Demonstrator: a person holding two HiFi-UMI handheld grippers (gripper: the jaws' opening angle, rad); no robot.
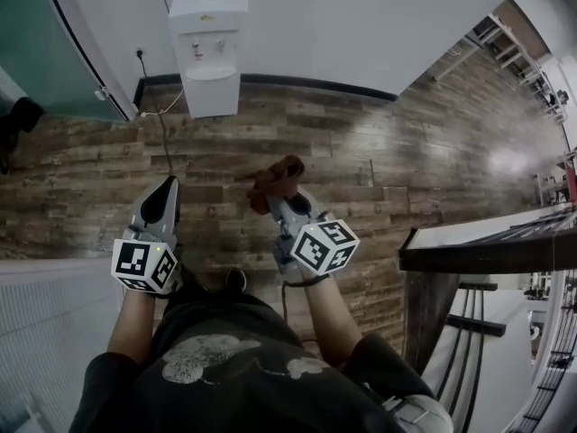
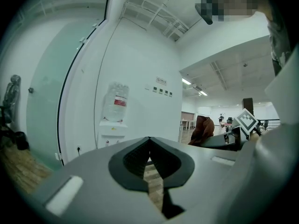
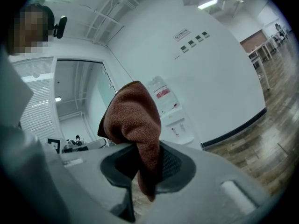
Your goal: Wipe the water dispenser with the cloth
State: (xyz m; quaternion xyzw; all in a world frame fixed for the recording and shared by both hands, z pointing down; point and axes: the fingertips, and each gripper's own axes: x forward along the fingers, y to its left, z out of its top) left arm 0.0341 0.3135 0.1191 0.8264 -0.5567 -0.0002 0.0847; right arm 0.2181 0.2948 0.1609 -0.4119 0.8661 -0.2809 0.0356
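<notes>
A teal glass door (image 1: 45, 52) fills the 10 o'clock corner of the head view, with a wall socket (image 1: 138, 52) just beside its frame and a cord trailing down onto the wood floor (image 1: 379, 152).

The left tool (image 1: 168, 188) is held out low over the floor, at about 8 o'clock of the head view, and points toward 12 o'clock. In the left gripper view its jaws are pressed together at the tips with nothing between them (image 2: 149, 141); only a strip of floor shows in the gap below the pads.

The white water dispenser (image 1: 210, 61) stands against the white wall at 11 o'clock, well apart from both tools. The left gripper view has it at 9 o'clock (image 2: 113, 127), with a clear bottle (image 2: 115, 101) upside down on top. In the right gripper view it sits at roughly 2 o'clock of the jaws (image 3: 177, 125).

The right tool (image 1: 279, 201) is just beside the left one, toward 3 o'clock of it, also aimed at the wall. Its jaws (image 3: 140, 148) pinch the reddish-brown cloth (image 3: 133, 118). The cloth bunches up above the pads, and a narrow tail hangs below them. In the head view the cloth (image 1: 275, 177) covers the tool's tip, and in the left gripper view it shows at 3 o'clock (image 2: 203, 129), next to the right tool's marker cube (image 2: 246, 120).

A dark-edged bench (image 1: 487, 246) runs in at 4 o'clock of the head view.
</notes>
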